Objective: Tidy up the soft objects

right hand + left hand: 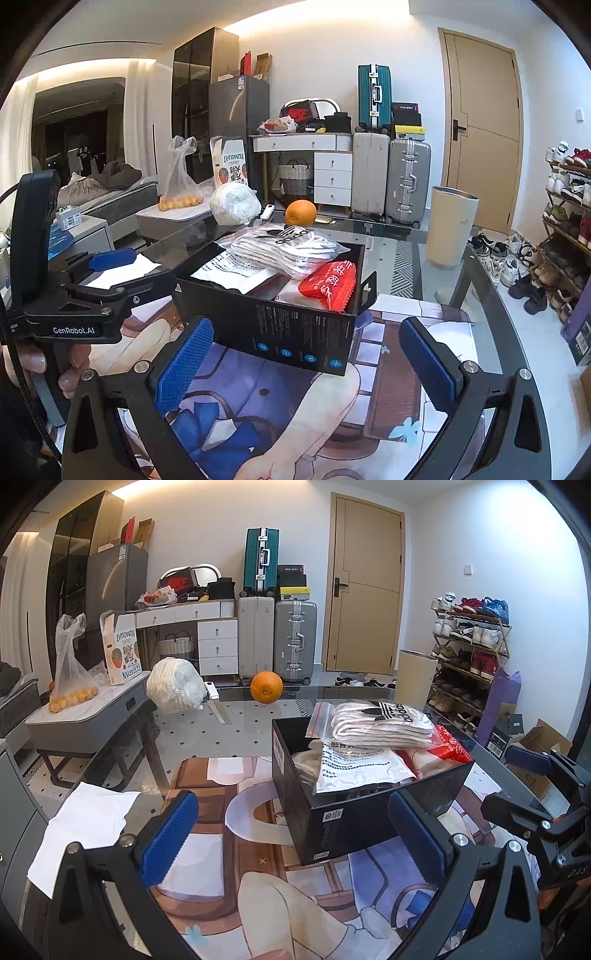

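Right wrist view alone shows the black box's (295, 328) printed side; left gripper (295, 834) and right gripper (306, 358) gape empty.

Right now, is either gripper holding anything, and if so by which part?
Nothing is held. The left gripper and right gripper are both open, empty, in front of the black box.

Black frames, silver screws, ribbed blue fingers (170, 836), "GenRobot.AI" marking.

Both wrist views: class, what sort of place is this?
Most likely a lived-in home, near the entrance: a shoe rack beside the door, stacked suitcases, and a bed in the background.
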{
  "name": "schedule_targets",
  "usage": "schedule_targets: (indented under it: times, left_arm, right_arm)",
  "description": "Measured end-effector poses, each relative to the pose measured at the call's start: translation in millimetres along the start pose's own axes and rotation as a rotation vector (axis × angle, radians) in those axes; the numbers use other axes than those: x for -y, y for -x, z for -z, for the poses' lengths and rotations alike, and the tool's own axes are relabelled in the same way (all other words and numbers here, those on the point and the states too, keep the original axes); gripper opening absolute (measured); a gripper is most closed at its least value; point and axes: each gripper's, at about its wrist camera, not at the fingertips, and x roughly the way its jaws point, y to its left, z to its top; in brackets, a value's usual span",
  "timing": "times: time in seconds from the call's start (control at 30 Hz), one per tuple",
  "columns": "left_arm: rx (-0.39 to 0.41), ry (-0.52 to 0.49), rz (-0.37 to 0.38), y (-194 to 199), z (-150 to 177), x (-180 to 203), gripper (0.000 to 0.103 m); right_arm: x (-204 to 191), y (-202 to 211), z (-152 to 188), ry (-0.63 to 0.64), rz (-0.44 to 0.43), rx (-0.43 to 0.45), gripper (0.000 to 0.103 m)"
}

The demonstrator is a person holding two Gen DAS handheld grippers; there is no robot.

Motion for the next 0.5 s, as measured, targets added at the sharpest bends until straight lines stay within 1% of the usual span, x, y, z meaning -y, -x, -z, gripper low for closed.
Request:
schedule_targets:
  times: [0.5]
  left_arm:
    - [0.003,-0.003,0.003,0.6,-0.2,0.1,0.103]
  right_arm:
    - [0.2,-0.4,0.6,0.0,0.0,0.0,0.102]
